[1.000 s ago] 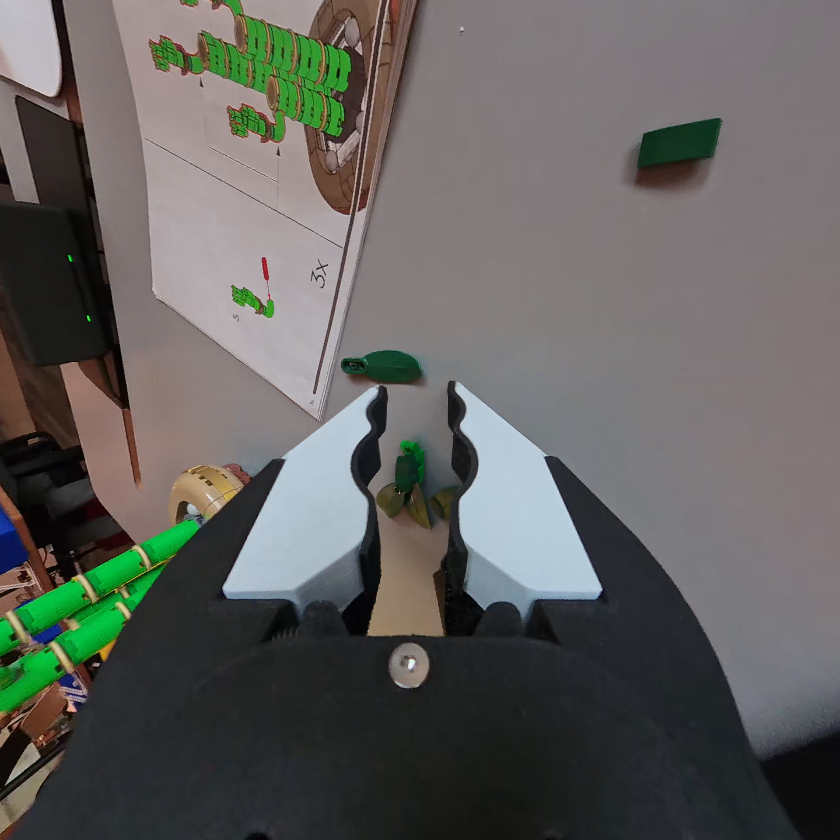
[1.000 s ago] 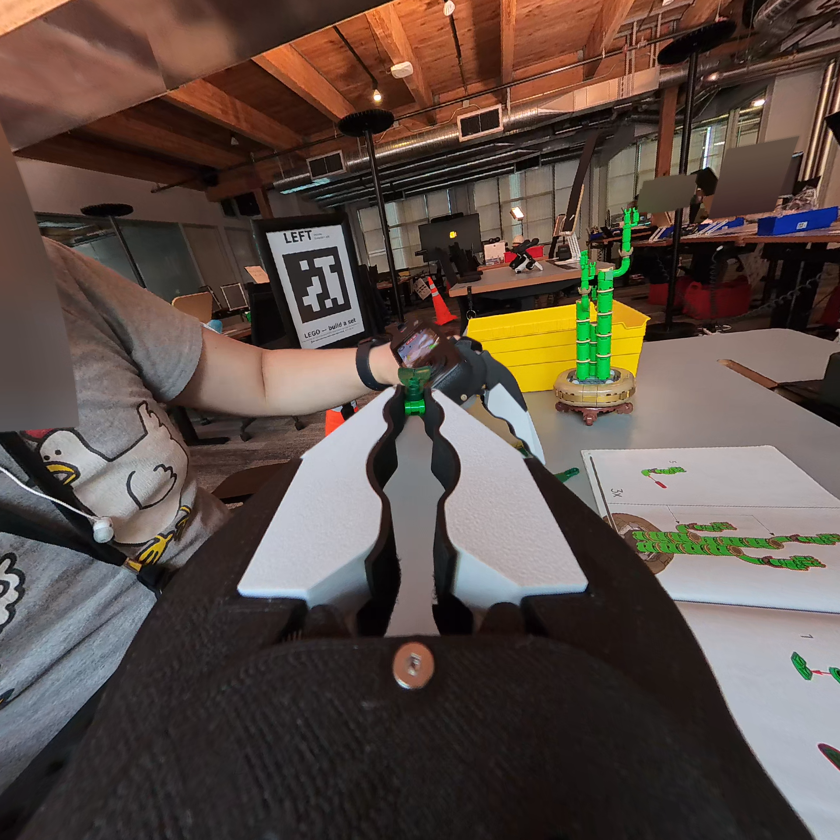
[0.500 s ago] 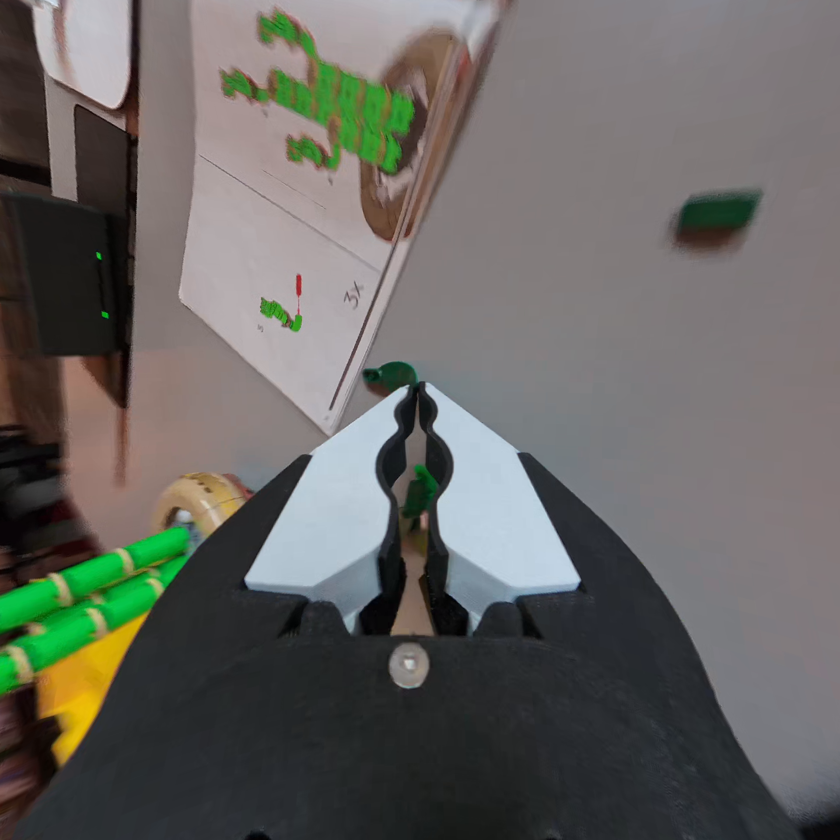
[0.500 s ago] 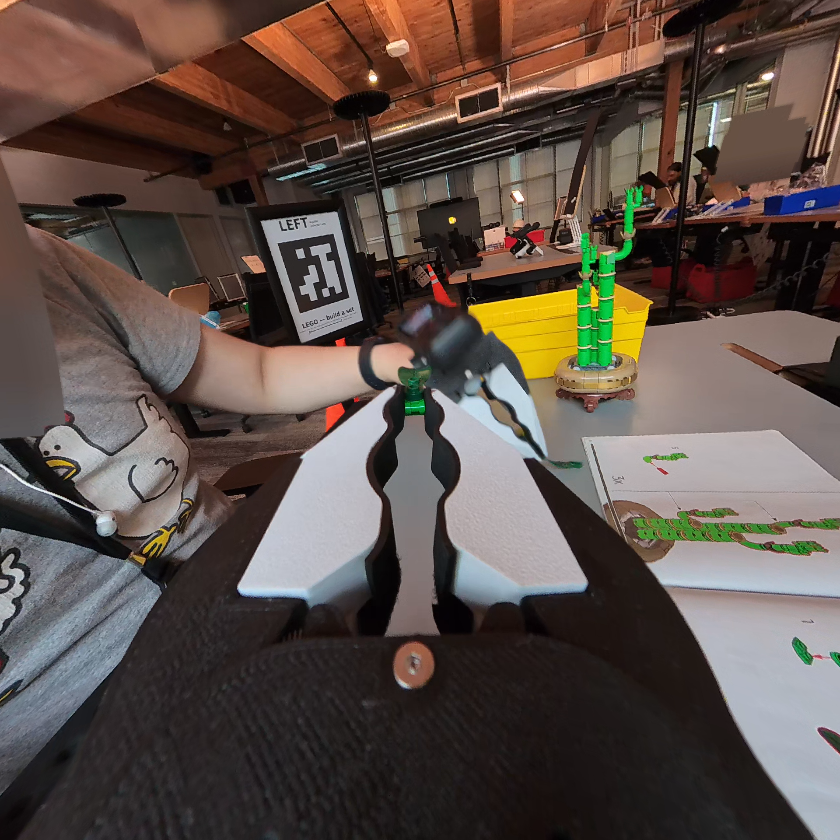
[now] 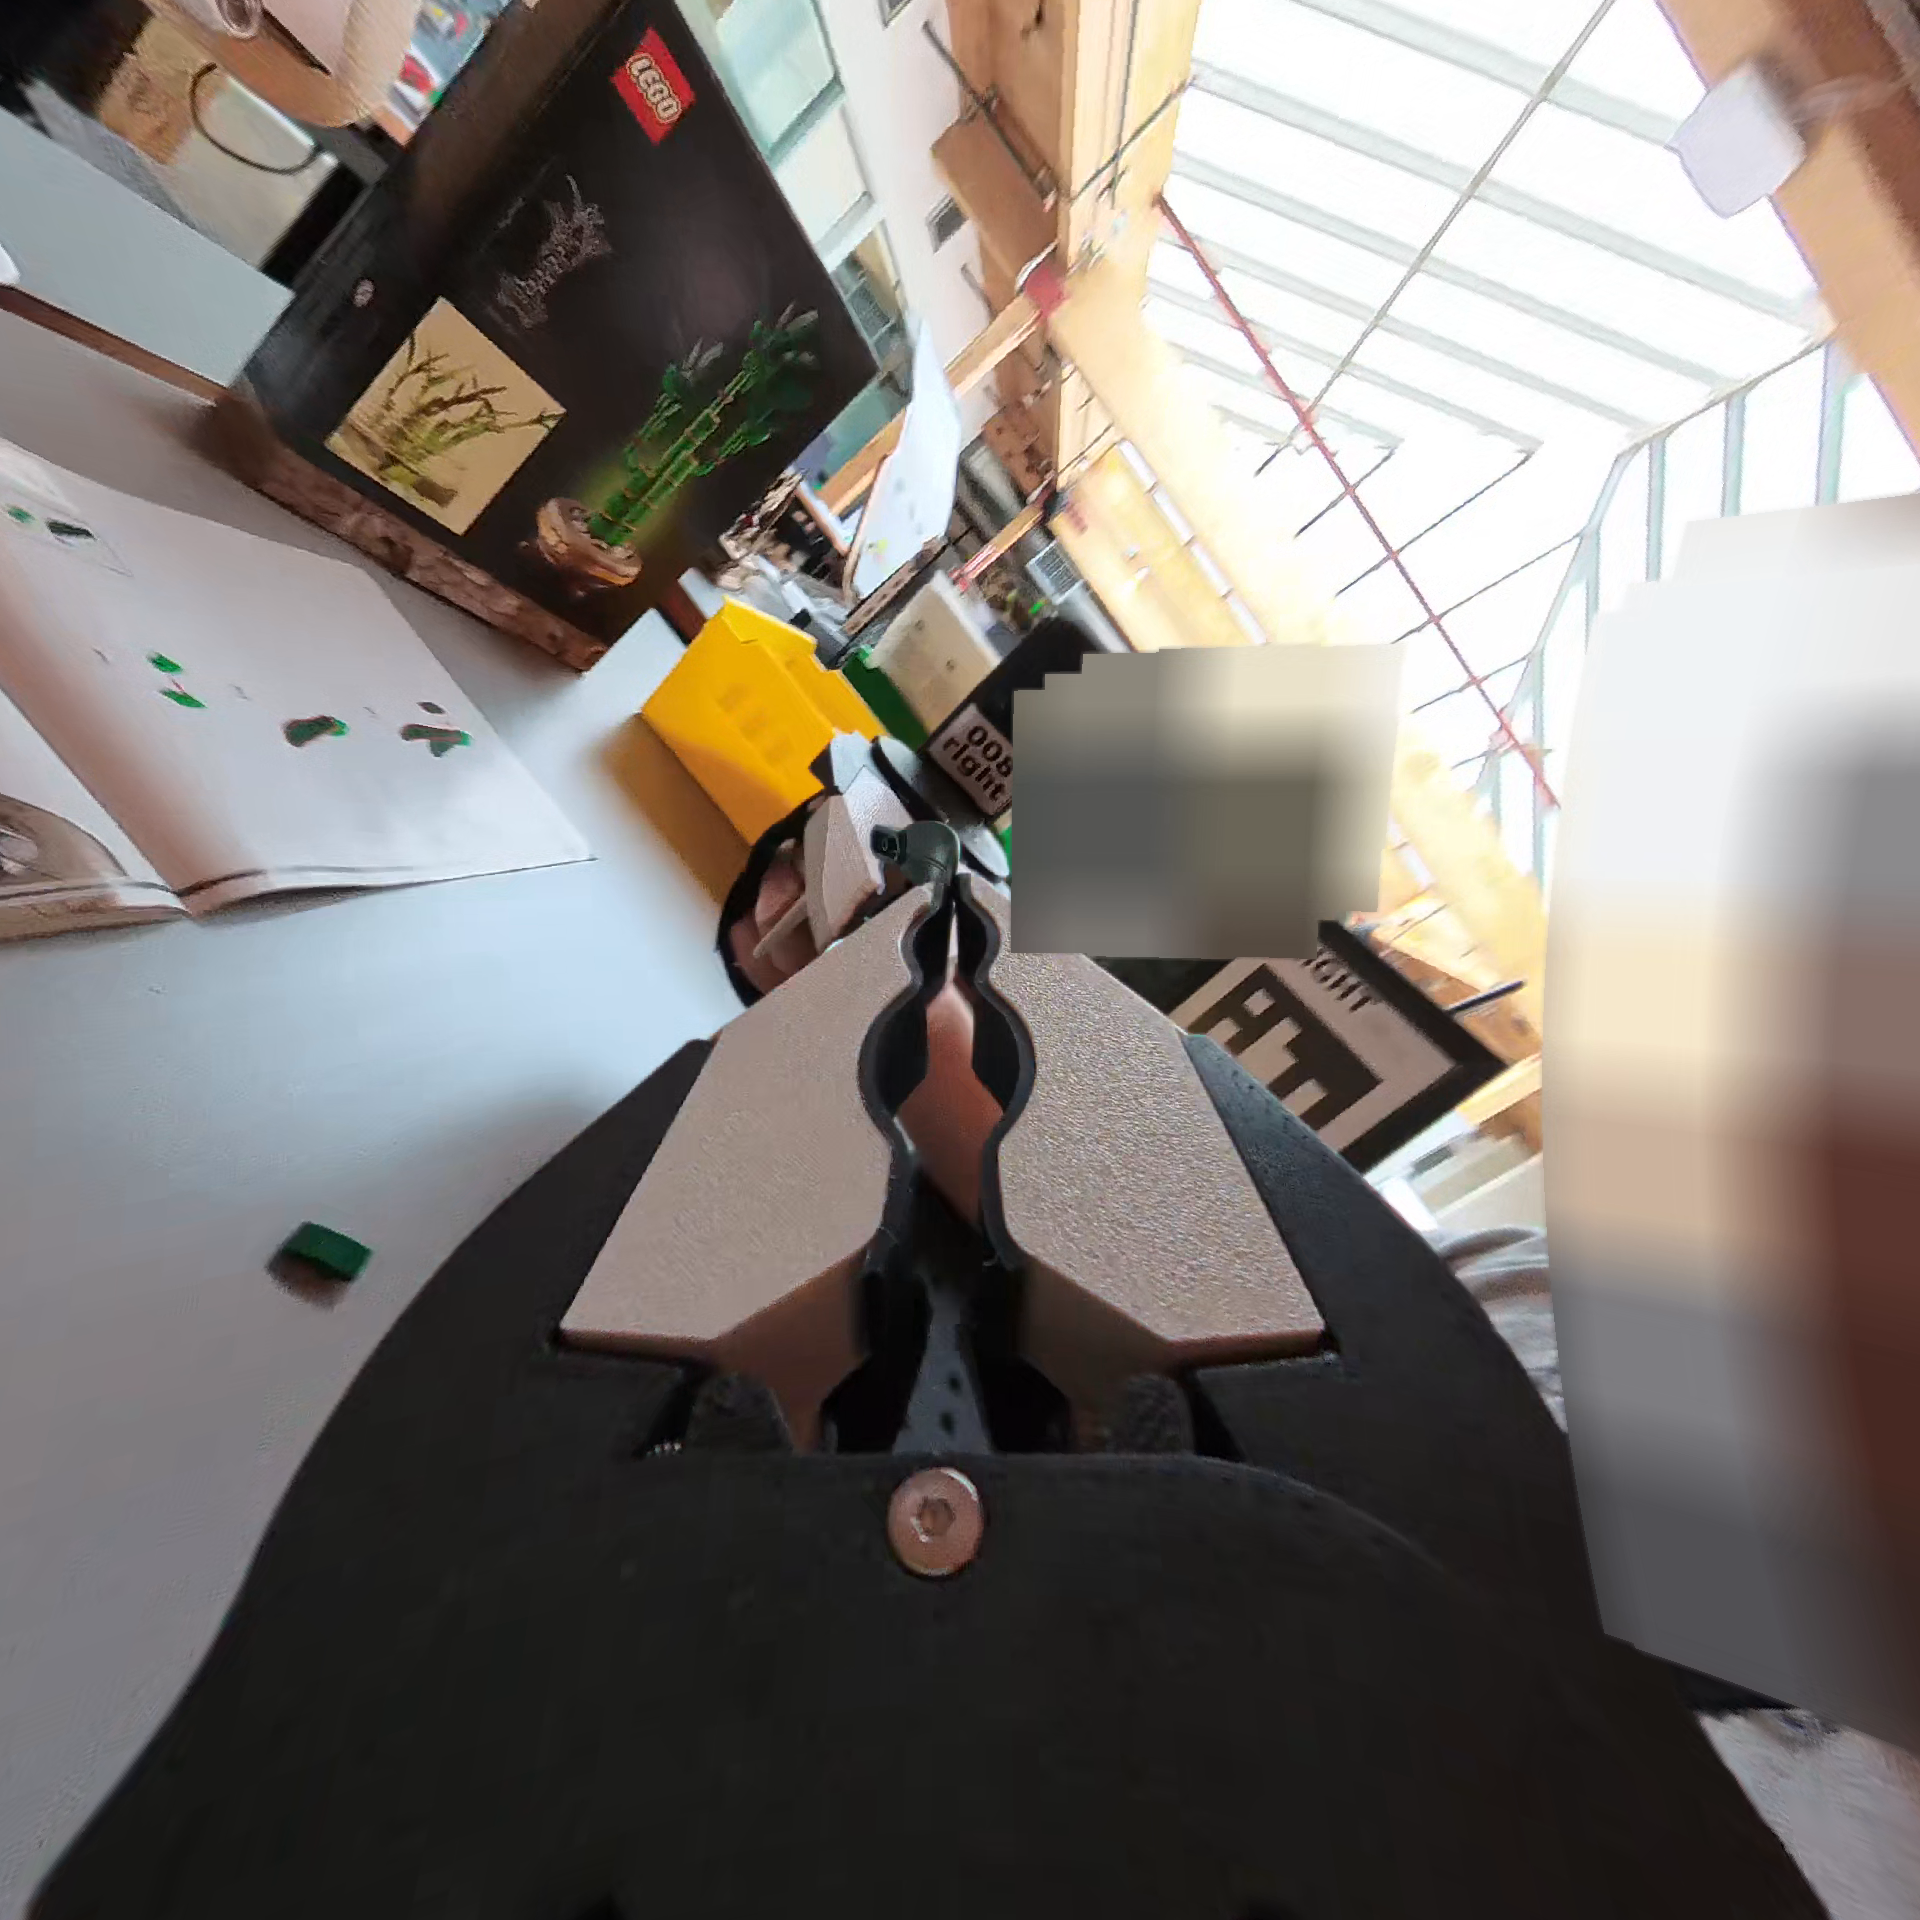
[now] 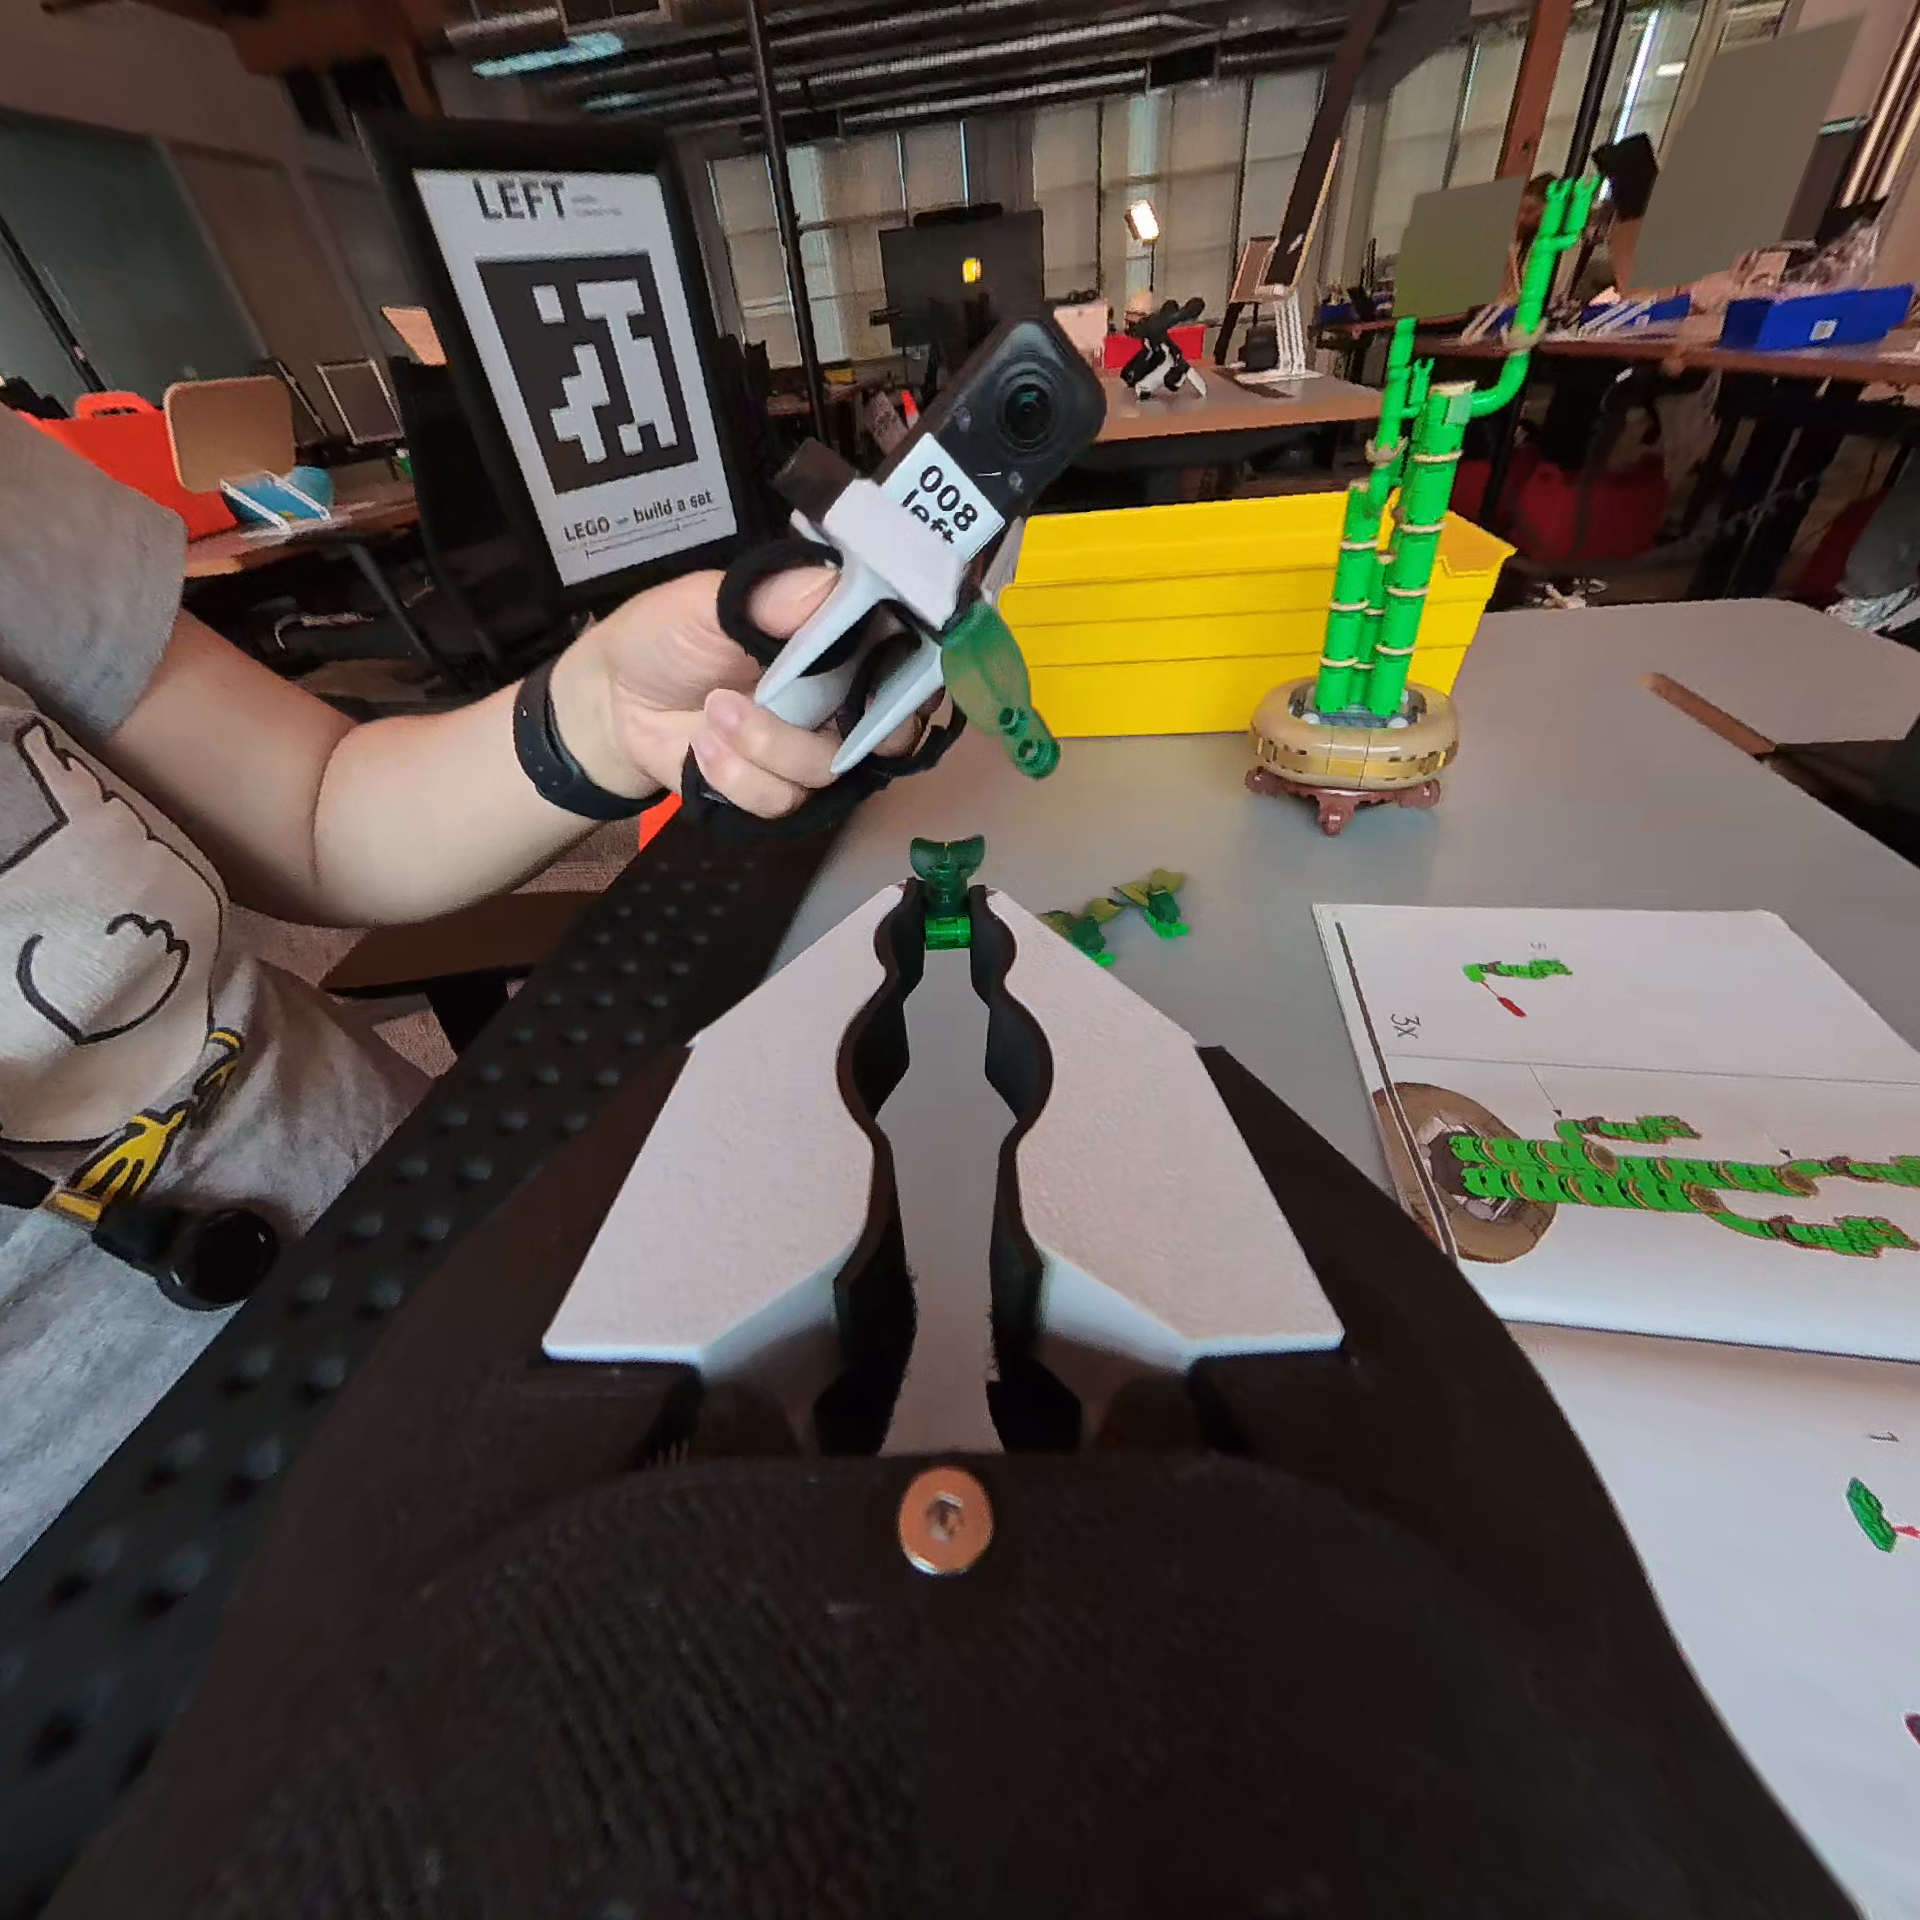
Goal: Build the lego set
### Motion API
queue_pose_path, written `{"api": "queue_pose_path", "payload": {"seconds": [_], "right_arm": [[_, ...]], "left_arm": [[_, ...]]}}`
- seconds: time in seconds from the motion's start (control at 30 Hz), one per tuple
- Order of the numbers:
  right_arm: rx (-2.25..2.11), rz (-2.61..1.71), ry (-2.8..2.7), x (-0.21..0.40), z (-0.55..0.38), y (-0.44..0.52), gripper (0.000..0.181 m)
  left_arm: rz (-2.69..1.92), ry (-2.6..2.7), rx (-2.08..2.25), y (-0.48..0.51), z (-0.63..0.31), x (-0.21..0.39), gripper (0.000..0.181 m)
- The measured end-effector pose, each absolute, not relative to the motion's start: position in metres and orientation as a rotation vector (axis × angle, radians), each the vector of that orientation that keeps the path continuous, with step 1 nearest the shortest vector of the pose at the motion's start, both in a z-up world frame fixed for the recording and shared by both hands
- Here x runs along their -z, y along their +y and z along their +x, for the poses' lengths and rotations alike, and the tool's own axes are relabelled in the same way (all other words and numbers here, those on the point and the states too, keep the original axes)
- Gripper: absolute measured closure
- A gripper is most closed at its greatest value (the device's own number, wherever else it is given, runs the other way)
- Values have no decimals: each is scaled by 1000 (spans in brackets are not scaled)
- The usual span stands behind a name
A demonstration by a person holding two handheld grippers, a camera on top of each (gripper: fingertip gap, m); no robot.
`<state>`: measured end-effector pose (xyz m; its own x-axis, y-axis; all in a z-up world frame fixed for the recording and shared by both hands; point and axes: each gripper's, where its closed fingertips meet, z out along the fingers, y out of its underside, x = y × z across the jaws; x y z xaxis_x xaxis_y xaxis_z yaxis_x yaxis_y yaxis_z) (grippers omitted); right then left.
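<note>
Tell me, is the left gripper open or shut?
Shut: the left gripper pinches a dark green leaf piece at its fingertips.

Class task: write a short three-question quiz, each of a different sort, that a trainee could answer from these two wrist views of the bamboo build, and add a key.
1. True or false: the left gripper is shut on a dark green leaf.
2. Multiple choice: the bamboo model stands in front of a
A) red crate
B) yellow bin
C) blue tray
3. Fill in: the right gripper holds a small green ____ piece at its tips.

Key
1. True
2. B
3. stem; loose leaf pieces lie on the table beyond it, beside the open instruction booklet.
</note>
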<state>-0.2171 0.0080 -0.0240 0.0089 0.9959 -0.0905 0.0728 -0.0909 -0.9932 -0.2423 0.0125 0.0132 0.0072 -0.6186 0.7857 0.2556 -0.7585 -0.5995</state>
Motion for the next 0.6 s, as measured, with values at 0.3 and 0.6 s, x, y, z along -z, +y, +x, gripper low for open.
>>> {"api": "queue_pose_path", "payload": {"seconds": [0.3,0.6], "right_arm": [[-1148,-1557,-1348,68,-177,20,175],[-1144,-1540,-1348,67,-176,20,175]], "left_arm": [[-2098,262,1750,-5,-242,72,181],[-2285,162,1615,-7,-258,118,181]]}}
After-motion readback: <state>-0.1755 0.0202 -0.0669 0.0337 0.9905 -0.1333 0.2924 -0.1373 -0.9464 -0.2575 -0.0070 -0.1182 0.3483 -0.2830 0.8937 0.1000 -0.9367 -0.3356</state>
